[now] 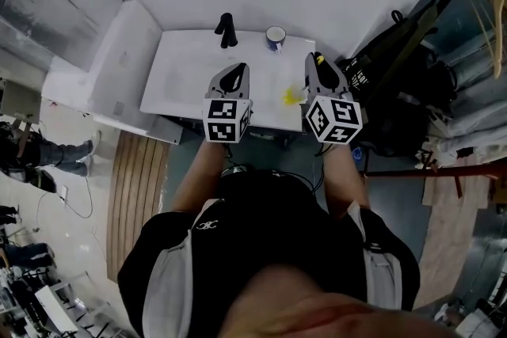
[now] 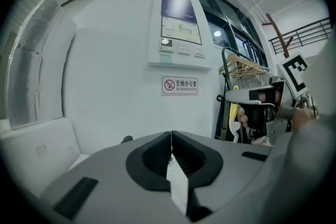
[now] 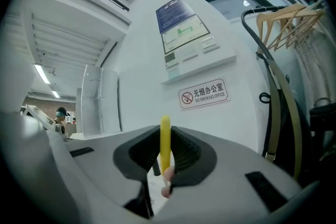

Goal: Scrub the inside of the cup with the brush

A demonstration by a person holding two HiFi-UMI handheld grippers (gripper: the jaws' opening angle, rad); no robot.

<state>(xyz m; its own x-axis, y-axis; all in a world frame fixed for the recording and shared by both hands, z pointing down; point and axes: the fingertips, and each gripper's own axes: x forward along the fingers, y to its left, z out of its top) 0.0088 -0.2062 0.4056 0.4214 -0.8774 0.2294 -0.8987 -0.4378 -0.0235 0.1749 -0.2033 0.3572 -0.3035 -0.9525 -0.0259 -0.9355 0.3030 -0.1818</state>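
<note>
Cup (image 1: pixel 276 36) is sitting near the far edge of the white table (image 1: pixel 182 75), ahead of both claws. The right gripper (image 1: pixel 320 63) is clamping the yellow brush (image 3: pixel 165 136) by its handle — the left gripper (image 2: pixel 171 136) is hovering alongside, jaws pressed together on nothing.

Person, seen from above, with two hand-held grippers.

- Shirt (image 1: pixel 273 245): black, with light grey panels down both sides of the front; a small white logo (image 1: pixel 207 225) sits on the chest.
- Left gripper (image 1: pixel 238 69): light grey shell, rounded and tapering to the tips, with a black ribbed lining (image 2: pixel 157 157) inside the jaw recess.
- Right gripper (image 1: pixel 315 59): same grey shell and black lining.
- Marker cubes (image 1: pixel 227 120): one at the rear of each gripper, white faces printed with black square patterns.
- Black slots (image 2: pixel 77 196): short rectangular recesses in the grey shell.
</note>
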